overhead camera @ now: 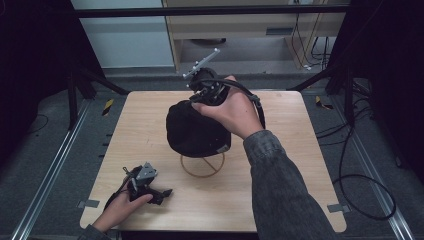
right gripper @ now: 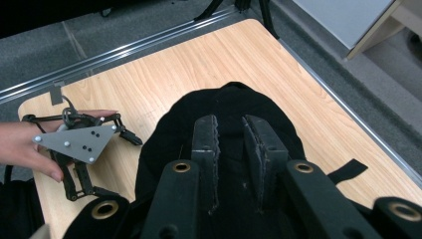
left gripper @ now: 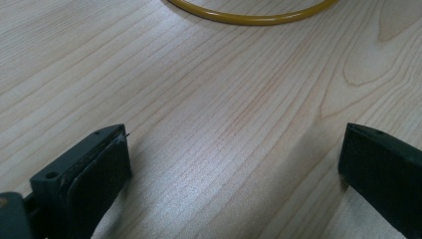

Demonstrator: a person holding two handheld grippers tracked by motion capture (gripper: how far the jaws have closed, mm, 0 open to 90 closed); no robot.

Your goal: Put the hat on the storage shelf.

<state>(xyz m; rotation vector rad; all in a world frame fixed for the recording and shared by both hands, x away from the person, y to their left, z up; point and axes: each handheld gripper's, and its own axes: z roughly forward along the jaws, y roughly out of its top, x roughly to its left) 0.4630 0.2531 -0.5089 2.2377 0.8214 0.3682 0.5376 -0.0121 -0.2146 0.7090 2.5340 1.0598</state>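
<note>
— Where's the black cap (overhead camera: 195, 131)?
— Mid-worktop (overhead camera: 295, 165), on a yellow wire stand (overhead camera: 202, 166); the right gripper (right gripper: 231, 149) pinches its far side, jaws narrow.
— And the left gripper (overhead camera: 165, 192)?
— Near-left, jaws wide, resting on pale wood; grey floor (overhead camera: 50, 145) surrounds.

The high view looked forward and down over the whole wooden table (overhead camera: 280, 165). The left gripper view sat low and close to the tabletop, facing the yellow ring (left gripper: 249, 19). The right gripper view looked down from above the black cap (right gripper: 224, 112), sharing that table.
</note>
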